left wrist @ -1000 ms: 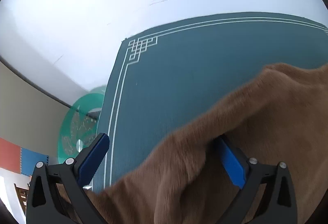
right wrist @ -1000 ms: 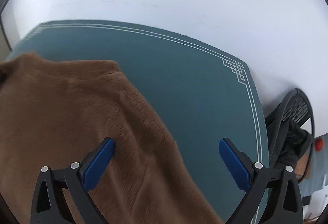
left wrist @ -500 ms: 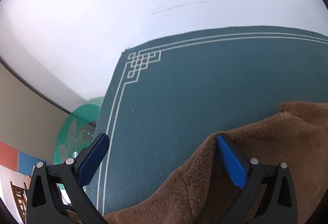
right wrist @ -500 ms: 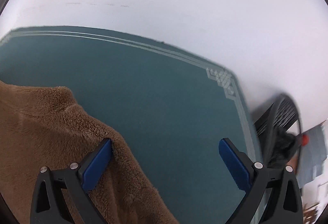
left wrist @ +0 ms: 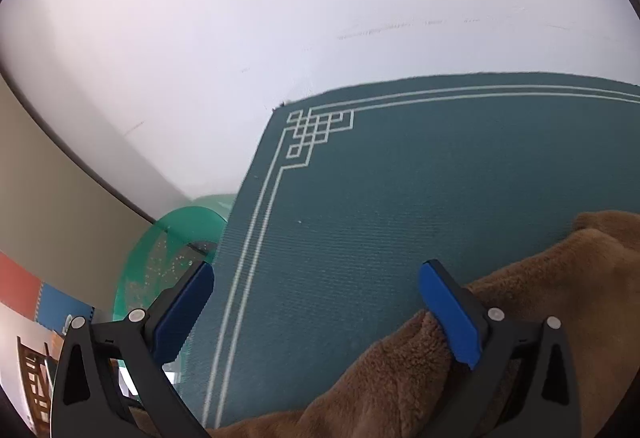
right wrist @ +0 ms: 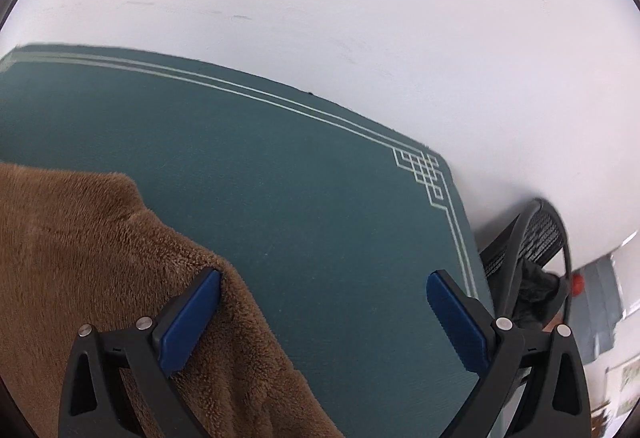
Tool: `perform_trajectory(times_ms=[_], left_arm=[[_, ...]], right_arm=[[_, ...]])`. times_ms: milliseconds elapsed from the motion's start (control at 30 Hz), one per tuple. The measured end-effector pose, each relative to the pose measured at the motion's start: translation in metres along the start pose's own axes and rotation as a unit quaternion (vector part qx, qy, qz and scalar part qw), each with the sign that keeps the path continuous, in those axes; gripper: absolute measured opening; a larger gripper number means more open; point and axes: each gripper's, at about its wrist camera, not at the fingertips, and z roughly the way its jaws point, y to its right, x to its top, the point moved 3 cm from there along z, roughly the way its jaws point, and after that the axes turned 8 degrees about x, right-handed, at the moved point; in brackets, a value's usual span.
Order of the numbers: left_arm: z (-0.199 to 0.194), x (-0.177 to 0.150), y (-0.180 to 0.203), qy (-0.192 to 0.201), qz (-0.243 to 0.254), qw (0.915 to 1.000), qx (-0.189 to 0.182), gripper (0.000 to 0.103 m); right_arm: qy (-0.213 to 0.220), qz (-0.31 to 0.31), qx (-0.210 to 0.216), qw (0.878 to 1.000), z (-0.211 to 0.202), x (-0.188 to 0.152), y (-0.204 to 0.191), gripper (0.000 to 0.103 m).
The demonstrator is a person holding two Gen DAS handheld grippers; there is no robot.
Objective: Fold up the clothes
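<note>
Nearest, the left tool and right tool both gape with nothing between the jaws, flanking the brown fleece garment; it lies on the teal mat, apparently released to settle flat for folding; beyond, the white tabletop; no containers are identifiable.

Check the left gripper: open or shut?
Open. The left gripper has its blue pads spread wide over the teal mat, clamping nothing; the brown fleece only borders one pad.
</note>
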Motion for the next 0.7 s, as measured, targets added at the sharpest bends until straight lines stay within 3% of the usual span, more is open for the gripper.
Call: perform_trajectory(times_ms=[100,233,333,467,633,700], left_arm=[[-0.028,0.0,-0.007,0.017,0.001,0.9994,-0.031,0.103],[-0.063,-0.012,0.003,0.009,0.03,0.9935,-0.109,0.103],[-0.088,-0.035,0.019,-0.01,0.058,0.983,-0.174,0.103],[-0.104,-0.064,0.044,-0.023,0.101,0.9715,-0.213,0.103],[-0.107,-0.09,0.071,-0.039,0.125,0.9664,-0.221,0.103],[-0.102,-0.092,0.07,-0.045,0.106,0.9641,-0.239,0.103]], right_arm=[[0.041,-0.021,-0.005,0.999,-0.028,0.0,-0.007,0.103],[0.072,-0.03,0.079,0.994,-0.071,-0.004,-0.025,0.103],[0.062,-0.03,0.142,0.988,-0.083,-0.013,-0.041,0.103],[0.033,-0.036,0.215,0.975,-0.091,-0.028,-0.07,0.103],[-0.006,-0.064,0.23,0.971,-0.09,-0.054,-0.104,0.103],[-0.007,-0.073,0.248,0.966,-0.086,-0.06,-0.109,0.103]])
